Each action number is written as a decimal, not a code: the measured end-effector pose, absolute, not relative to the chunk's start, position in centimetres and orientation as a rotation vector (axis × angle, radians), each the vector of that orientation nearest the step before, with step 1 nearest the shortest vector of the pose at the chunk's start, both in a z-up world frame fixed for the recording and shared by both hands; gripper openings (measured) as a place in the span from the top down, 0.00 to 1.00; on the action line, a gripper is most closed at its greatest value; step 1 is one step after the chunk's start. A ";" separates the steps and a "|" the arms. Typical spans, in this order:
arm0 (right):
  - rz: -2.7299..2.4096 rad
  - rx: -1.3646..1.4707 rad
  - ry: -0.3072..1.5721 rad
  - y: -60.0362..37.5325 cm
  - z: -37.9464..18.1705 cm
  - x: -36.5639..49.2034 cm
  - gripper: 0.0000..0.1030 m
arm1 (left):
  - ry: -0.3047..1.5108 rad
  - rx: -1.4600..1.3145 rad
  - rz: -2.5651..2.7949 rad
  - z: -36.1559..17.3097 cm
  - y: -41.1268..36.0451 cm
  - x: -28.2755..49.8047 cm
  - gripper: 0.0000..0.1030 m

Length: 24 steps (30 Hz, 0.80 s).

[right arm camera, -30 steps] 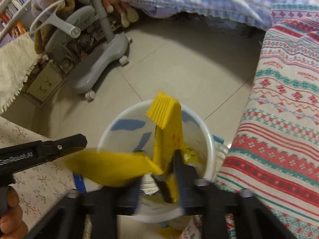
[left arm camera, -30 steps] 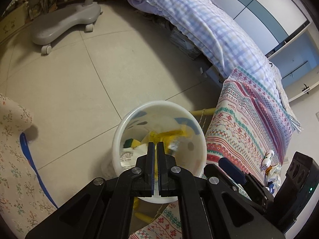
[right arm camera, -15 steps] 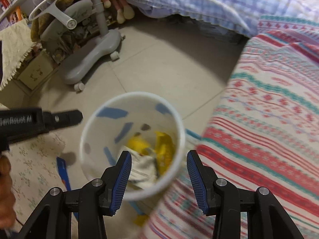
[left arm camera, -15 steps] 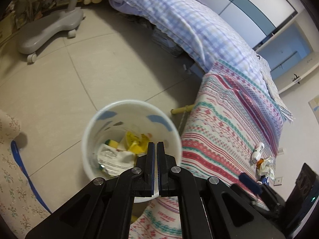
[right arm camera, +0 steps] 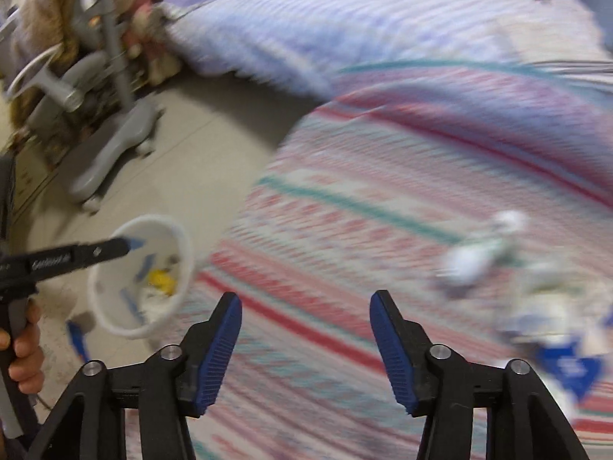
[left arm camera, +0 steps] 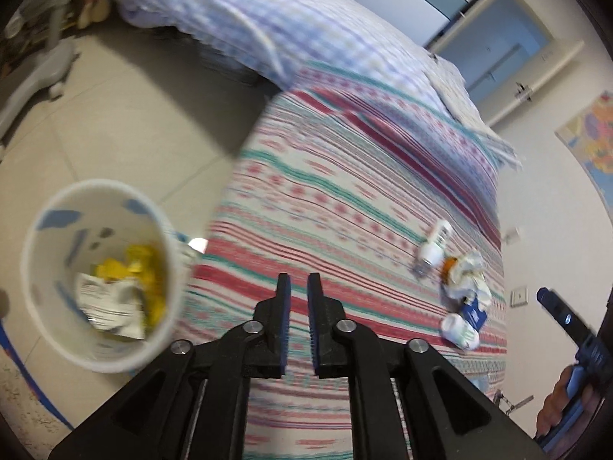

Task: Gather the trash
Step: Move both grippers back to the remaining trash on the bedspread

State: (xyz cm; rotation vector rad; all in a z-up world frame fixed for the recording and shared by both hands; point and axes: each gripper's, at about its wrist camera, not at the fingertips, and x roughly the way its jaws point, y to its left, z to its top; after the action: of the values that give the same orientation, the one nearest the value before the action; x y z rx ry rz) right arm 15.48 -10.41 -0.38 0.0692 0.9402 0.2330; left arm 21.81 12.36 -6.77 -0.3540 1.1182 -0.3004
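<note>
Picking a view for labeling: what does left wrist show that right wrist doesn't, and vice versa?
Left wrist only: its own tongs, slightly parted and empty; two small white bottles, sharp; a wall map; the wardrobe doors.

Right wrist only: its own tongs, wide open and empty, having just been opening; the grey chair base; plush toys.

Both: the white bin holding yellow wrappers, the striped blanket, the checked quilt, and the trash pile, blurred in right wrist.

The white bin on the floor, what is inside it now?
Inside the white bin lie yellow wrappers and a crumpled white printed wrapper. Whatever is underneath them is covered.
</note>
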 end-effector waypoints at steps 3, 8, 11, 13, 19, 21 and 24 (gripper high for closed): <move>0.163 0.124 0.904 -15.7 0.7 14.6 0.38 | 1.125 -0.333 -0.364 -6.8 7.9 21.6 0.77; 0.043 0.328 0.914 -24.8 0.1 13.8 0.36 | 1.101 -0.270 -0.470 -6.2 -0.1 20.9 0.52; -0.014 0.325 0.955 -27.6 -0.9 14.0 0.36 | 1.088 -0.254 -0.530 -6.1 -4.2 20.6 0.48; -0.055 0.325 1.013 -29.3 -2.1 14.3 0.36 | 1.080 -0.240 -0.585 -6.2 -7.7 20.4 0.45; -0.148 0.343 1.079 -33.5 -3.7 14.0 0.36 | 1.032 -0.132 -0.619 -8.1 -15.2 20.3 0.42; -0.163 0.342 1.098 -34.3 -4.2 13.8 0.36 | 1.037 -0.090 -0.604 -9.4 -16.7 20.4 0.42; -0.168 0.344 1.140 -35.1 -5.4 13.4 0.36 | 1.047 -0.055 -0.547 -11.0 -17.5 21.0 0.55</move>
State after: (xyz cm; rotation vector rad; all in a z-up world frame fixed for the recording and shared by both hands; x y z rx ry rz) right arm 13.40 -35.12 -5.40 0.3440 1.1403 -0.1679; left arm 20.96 -17.46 -10.96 -0.0551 1.0471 -0.5469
